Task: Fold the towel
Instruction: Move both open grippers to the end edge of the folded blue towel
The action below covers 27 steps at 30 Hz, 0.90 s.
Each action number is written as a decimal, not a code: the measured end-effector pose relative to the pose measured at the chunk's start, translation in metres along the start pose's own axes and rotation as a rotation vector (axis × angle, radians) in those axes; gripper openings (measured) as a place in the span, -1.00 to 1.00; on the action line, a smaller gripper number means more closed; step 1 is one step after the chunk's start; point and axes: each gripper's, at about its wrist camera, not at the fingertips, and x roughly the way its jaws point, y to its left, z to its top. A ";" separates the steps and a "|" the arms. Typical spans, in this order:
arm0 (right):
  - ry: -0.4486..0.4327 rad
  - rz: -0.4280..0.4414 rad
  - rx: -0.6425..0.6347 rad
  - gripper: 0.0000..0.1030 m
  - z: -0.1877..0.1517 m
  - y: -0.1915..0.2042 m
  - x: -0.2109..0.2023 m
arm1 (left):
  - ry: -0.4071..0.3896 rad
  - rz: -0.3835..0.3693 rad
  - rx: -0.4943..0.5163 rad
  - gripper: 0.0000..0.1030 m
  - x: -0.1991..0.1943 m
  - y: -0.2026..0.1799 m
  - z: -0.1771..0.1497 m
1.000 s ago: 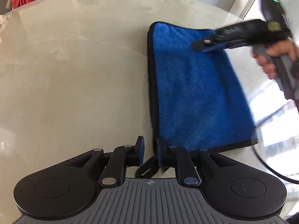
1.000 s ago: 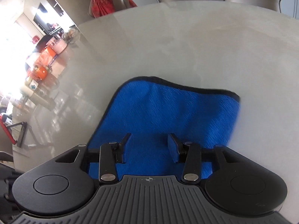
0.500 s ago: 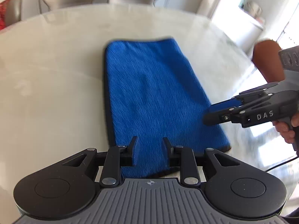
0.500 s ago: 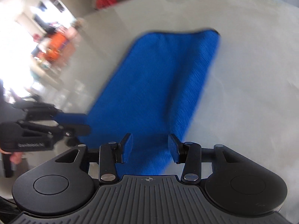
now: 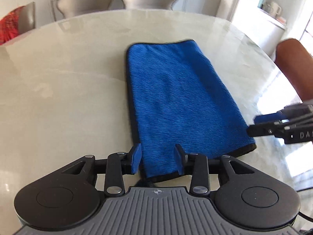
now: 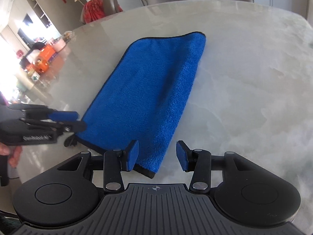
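Your table (image 5: 78,90) carries the blue towel (image 5: 176,101) flat as a long folded strip, so you place your left gripper (image 5: 158,159), jaws opening and unpinched, over its near left corner and your right gripper (image 6: 157,155), jaws spread and empty, over the near right corner, seemingly for another fold

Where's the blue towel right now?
The blue towel lies folded on the round table, its near corners under the left claw and right claw.
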 end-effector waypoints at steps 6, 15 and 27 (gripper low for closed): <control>0.004 -0.002 0.155 -0.14 -0.022 -0.010 0.000 | 0.034 -0.011 -0.037 -0.25 -0.001 0.017 -0.014; -0.041 0.004 0.268 -0.06 -0.034 -0.010 0.002 | 0.030 -0.047 0.100 -0.22 -0.001 0.004 -0.022; -0.069 0.038 0.254 -0.05 -0.027 0.007 0.020 | 0.013 -0.071 0.131 -0.17 -0.003 0.003 -0.028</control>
